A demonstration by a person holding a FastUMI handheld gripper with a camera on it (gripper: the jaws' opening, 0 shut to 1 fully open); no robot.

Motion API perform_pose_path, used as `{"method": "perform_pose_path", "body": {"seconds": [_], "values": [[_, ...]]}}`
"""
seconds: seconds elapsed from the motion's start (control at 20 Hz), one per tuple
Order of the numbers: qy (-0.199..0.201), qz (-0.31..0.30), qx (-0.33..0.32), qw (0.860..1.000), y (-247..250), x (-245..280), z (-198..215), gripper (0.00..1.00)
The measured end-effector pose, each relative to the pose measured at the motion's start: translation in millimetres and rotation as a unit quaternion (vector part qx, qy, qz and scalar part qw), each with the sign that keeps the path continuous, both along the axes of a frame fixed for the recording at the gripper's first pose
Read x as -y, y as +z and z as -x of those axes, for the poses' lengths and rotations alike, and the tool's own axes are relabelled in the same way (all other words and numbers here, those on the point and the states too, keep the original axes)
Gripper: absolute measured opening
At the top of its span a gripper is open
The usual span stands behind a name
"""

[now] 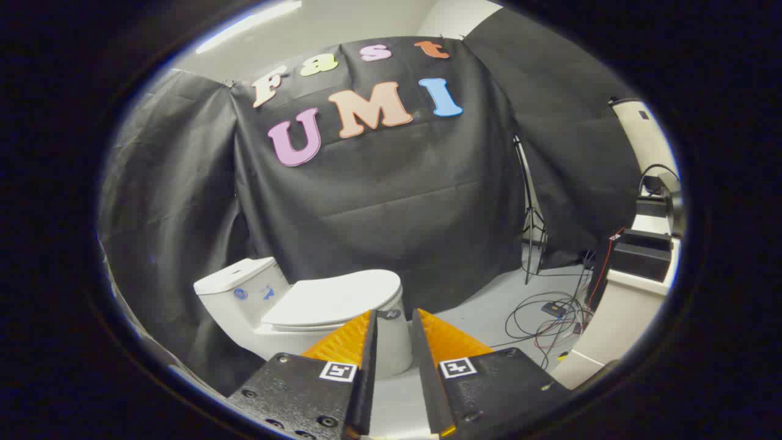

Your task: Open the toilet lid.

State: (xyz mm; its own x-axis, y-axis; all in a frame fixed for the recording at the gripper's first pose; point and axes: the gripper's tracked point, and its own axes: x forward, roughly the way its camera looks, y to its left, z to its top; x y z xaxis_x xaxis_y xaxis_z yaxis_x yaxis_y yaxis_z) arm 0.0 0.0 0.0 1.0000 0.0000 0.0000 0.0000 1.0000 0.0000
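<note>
Since the toilet lid [333, 299] lies flat and closed over the bowl, the task looks to me as good as unstarted: nothing has been lifted, and the whole opening motion is left to do. The toilet [293, 318] stands on the pale floor [489, 311] against the black cloth wall, its tank [241, 287] at the far left end and its rounded front end turned toward the gripper [394, 321]. The lid is beyond the jaws and a little to their left, with its front edge rising just past the tips; in this view the tips overlap the front of the bowl, but I judge them to be apart from it and not touching.

The jaws stand slightly apart, with a narrow gap between the 2 fingers, and through that gap I see the white front of the bowl and a strip of floor. They hold nothing and press on nothing.

What remains, as I judge it: bring the tips to the front lip of the lid, catch under it or pinch it, and swing it up toward the tank.

Off to the right, well apart from the toilet, cables [550, 315] sprawl over the floor near a tripod stand [530, 220] and a white counter [617, 311] carrying dark boxes.
</note>
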Motion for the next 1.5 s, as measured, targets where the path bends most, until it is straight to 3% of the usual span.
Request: {"method": "perform_pose_path", "body": {"seconds": [0.65,1.5], "values": [[-0.010,-0.035,0.045,0.998,12,18,13,0.35],[-0.033,-0.057,-0.006,0.998,3,21,-14,0.33]]}}
